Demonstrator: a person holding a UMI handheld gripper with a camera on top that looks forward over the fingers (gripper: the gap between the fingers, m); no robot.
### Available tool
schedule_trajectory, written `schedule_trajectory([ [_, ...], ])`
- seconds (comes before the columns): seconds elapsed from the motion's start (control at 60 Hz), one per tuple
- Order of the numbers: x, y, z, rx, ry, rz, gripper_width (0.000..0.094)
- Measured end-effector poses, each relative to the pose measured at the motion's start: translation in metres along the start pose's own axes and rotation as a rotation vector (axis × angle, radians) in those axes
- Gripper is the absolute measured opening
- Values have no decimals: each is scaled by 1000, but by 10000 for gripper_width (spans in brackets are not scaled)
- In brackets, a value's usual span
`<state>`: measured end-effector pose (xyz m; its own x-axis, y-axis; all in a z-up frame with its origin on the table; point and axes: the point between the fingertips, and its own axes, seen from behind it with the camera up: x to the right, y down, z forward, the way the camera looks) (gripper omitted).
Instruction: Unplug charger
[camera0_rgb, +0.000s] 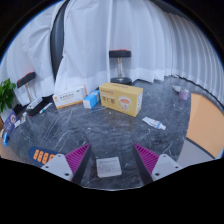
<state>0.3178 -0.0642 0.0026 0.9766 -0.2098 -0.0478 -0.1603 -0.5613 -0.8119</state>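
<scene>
You are holding the hand-held gripper (110, 160) wide open and empty above the counter (120, 135), facing a yellow box (121, 98).

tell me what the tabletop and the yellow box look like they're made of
Tabletop: looks like glass or polished dark stone, glossy, since it throws pale mirror-like reflections. Yellow box: probably printed cardboard, with flat faces, sharp edges and a matte look. The gripper hangs open above the table, fingers on nothing.
</scene>
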Motion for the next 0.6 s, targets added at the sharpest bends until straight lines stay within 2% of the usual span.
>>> schedule_trajectory([
  [0.167,-2,-25,-41,47,21,-62,852],
  [0.317,-25,-33,-107,90,22,-91,849],
  [0.6,-74,13,-265,117,56,-122,851],
])
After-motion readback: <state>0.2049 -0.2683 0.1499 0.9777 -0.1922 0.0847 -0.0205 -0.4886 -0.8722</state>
